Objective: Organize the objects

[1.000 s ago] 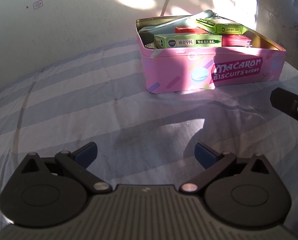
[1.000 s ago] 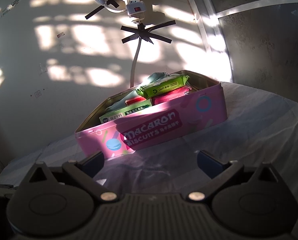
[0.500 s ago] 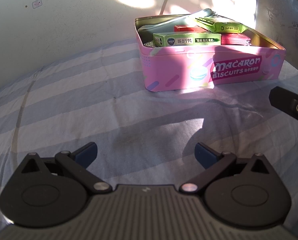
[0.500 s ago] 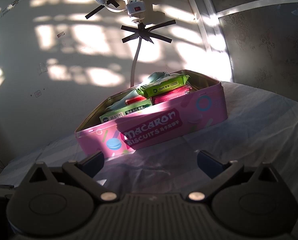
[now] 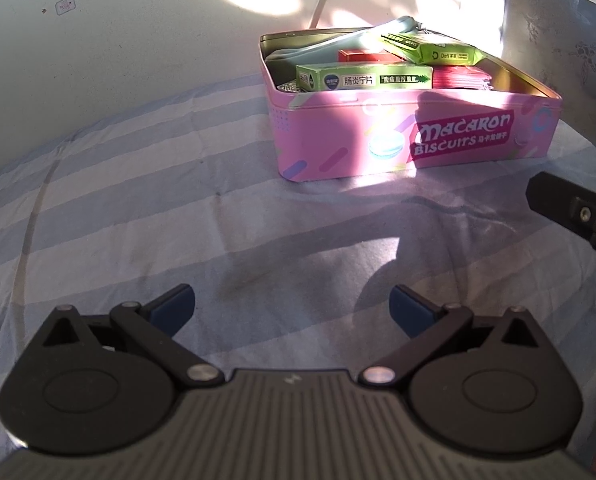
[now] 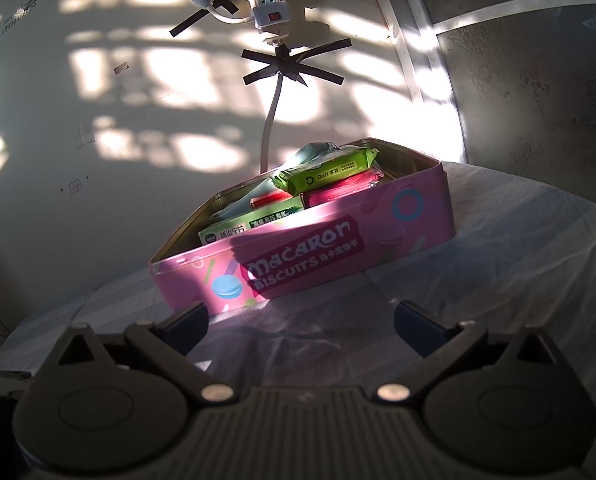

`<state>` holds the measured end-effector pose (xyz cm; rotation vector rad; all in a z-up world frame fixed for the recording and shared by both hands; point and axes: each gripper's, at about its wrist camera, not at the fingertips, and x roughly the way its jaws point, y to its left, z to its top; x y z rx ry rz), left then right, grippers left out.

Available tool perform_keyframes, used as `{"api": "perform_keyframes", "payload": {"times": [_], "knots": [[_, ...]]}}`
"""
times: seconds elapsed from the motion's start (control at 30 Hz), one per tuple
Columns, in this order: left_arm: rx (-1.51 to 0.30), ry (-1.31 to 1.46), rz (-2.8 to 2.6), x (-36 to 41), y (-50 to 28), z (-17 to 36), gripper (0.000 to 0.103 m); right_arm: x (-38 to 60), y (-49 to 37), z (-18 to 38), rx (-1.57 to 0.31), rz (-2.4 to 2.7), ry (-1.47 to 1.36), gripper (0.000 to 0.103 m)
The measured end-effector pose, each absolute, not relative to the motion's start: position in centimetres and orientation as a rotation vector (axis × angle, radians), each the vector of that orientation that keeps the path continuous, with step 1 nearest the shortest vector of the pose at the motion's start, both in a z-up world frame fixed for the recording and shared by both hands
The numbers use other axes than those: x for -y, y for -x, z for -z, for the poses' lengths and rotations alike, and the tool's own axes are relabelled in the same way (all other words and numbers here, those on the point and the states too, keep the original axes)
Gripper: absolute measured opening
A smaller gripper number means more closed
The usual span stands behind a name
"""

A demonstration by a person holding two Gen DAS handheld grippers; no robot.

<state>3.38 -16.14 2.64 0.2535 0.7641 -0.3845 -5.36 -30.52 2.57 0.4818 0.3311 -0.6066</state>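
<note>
Two grippers are presented with jaws spread wide and nothing held: the left gripper (image 5: 291, 306) at the lower centre of the left wrist view, the right gripper (image 6: 300, 322) at the lower centre of the right wrist view. Ahead of both lies the pink biscuit tin (image 5: 378, 136), lidless, resting on a striped bedsheet (image 5: 137, 200) in the upper right of the left view and at mid-frame in the right view. From the left jaws the tin lies forward and to the right, well apart; from the right jaws it lies almost straight ahead and near, so the right gripper is judged the nearer. The long axis of the tin runs roughly across both views, its lettered side facing the jaws. Inside the tin are seen a green carton (image 5: 364, 77) standing along the near wall, a green wrapped pack (image 6: 326, 170) lying on top, a red box (image 5: 364, 56), a magenta pouch (image 6: 338, 192) and a pale blue-grey pouch (image 5: 318, 46) at the back. No loose item is seen on the sheet, so the sorting is judged nearly complete.
</note>
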Motion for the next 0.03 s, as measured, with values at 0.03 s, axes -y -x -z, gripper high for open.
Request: {"api": "perform_keyframes", "payload": {"times": [0.03], "knots": [[-0.761, -0.254, 0.391, 16.17, -3.32, -2.69, 0.103, 30.51, 5.36, -2.56, -0.332, 0.607, -0.482, 0.103]]}}
